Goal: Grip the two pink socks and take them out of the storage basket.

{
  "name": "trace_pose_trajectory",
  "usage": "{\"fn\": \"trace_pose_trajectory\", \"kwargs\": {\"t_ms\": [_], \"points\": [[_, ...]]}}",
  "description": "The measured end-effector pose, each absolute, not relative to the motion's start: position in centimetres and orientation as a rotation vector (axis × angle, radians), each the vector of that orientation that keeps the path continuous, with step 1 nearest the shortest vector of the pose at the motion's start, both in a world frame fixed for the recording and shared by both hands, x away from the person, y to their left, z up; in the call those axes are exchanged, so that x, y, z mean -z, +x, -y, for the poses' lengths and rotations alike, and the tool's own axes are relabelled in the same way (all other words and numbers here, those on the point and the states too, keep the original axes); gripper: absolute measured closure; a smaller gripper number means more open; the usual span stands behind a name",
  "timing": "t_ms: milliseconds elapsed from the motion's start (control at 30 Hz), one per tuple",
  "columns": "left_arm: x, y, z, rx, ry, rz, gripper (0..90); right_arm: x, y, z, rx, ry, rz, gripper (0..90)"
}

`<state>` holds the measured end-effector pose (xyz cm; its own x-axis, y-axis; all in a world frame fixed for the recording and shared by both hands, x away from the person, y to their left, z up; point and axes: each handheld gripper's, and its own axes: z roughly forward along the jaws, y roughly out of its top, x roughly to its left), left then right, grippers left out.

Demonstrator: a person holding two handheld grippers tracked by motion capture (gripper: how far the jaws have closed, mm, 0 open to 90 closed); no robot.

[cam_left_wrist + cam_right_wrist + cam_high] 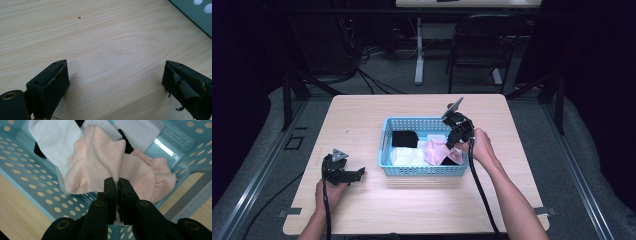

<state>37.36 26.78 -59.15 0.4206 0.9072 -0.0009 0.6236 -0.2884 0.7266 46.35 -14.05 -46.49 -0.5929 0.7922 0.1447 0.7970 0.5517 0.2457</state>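
The right gripper [117,182] has its jaws pressed together on a fold of the soft pale pink knit cloth [95,167], which lies in the light blue perforated plastic basket [388,131] at its 4 o'clock corner. The pinch looks to catch only a thin ridge of fabric, so a quick lift could let it slip free. The cloth also drapes over a white ribbed fabric piece [53,142] toward 11 o'clock, and a pull might drag that along or snag the basket's low wall. A black cloth [404,138] sits at the basket's 10 o'clock. The left gripper [115,75], jaws spread wide and empty, rests over the smooth light wooden table [105,37] at the basket's 8 o'clock.
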Motion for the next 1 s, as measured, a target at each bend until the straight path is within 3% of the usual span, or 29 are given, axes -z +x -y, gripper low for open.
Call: {"fn": "trace_pose_trajectory", "kwargs": {"t_ms": [1000], "points": [[59.2,37.4,-26.8,-0.555,2.021,-1.290,7.1,41.3,46.5,13.5,0.483,-1.367,2.789,85.8]]}}
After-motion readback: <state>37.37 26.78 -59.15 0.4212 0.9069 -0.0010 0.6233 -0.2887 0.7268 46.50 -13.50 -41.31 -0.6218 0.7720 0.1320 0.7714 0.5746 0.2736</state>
